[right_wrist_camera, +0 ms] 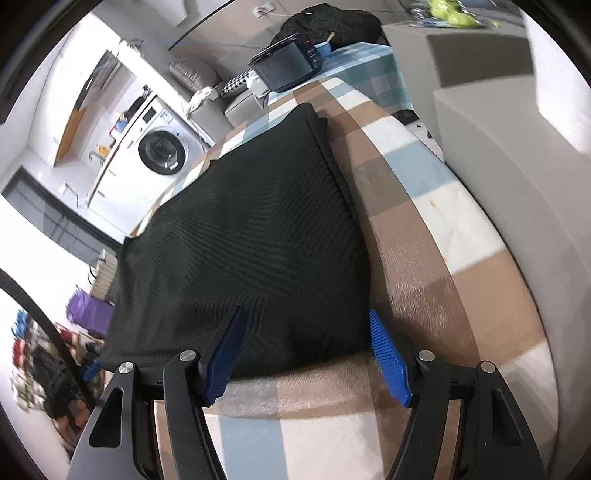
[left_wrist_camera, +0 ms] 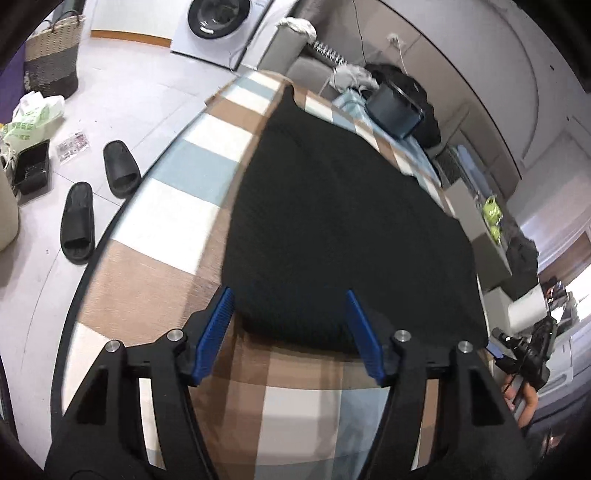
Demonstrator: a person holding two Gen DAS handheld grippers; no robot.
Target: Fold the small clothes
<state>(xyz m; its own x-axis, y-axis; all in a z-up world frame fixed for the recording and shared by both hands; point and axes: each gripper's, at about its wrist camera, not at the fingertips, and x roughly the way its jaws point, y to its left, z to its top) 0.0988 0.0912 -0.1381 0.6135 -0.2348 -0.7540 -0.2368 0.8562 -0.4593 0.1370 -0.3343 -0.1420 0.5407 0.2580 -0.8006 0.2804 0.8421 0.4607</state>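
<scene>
Black garment lies flat before both released grippers; only the left view shows slippers.

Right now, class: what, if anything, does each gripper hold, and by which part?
Nothing is held. Both the left gripper and right gripper are open, fingers apart over the near edge of the black garment.

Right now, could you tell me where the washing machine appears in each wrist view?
Left wrist view: the washing machine sits at the top edge, left of centre.
Right wrist view: it stands at mid-left, beyond the table's far edge.
Shared landmark: the black garment on the checked tablecloth.
</scene>
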